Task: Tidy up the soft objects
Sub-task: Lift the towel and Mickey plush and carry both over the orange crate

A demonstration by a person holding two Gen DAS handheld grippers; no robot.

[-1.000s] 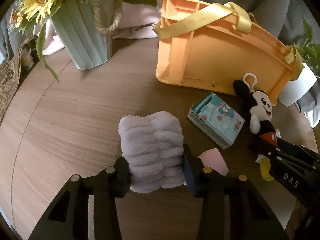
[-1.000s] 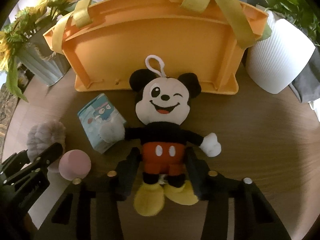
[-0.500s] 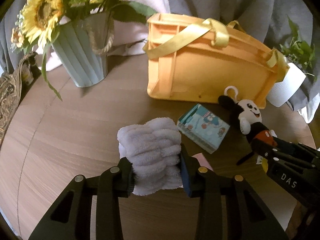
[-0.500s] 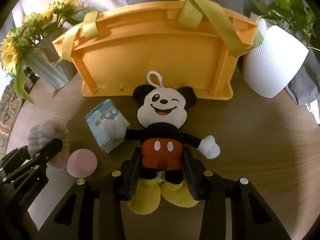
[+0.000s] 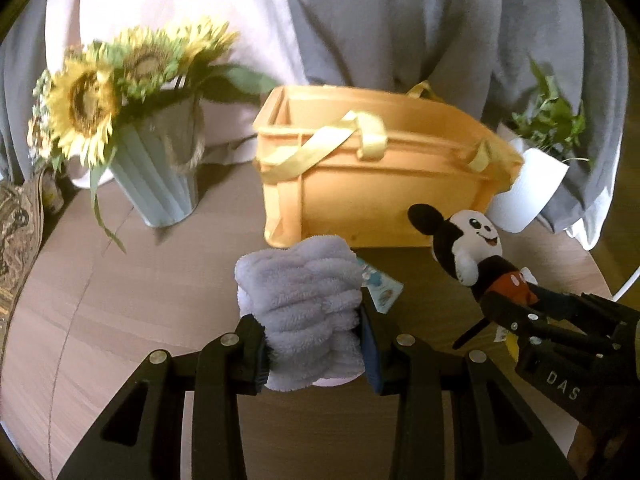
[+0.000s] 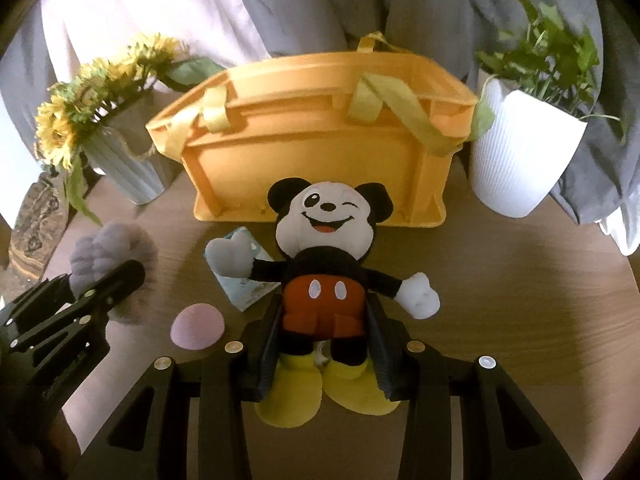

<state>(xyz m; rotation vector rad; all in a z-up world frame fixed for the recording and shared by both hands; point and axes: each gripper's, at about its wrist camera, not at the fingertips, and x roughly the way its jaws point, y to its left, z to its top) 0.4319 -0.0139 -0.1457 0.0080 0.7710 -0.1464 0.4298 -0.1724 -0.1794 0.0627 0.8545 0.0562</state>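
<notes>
My left gripper (image 5: 312, 352) is shut on a fluffy lilac towel roll (image 5: 300, 292) and holds it above the table, in front of the orange basket (image 5: 380, 200). The roll also shows in the right wrist view (image 6: 108, 248). My right gripper (image 6: 322, 344) is shut on the red shorts of a Mickey Mouse plush (image 6: 328, 248) and holds it up, facing the orange basket (image 6: 320, 148) with yellow handles. The plush also shows in the left wrist view (image 5: 472, 248), in the right gripper (image 5: 516, 312).
A blue tissue pack (image 6: 244, 280) and a pink round pad (image 6: 198, 326) lie on the round wooden table (image 6: 520, 280). A sunflower vase (image 5: 156, 176) stands at the back left, a white plant pot (image 6: 520, 160) at the back right. Grey and white cloth hangs behind.
Both grippers have risen with their loads. The towel roll and the plush have left the table and now sit higher against the basket.
</notes>
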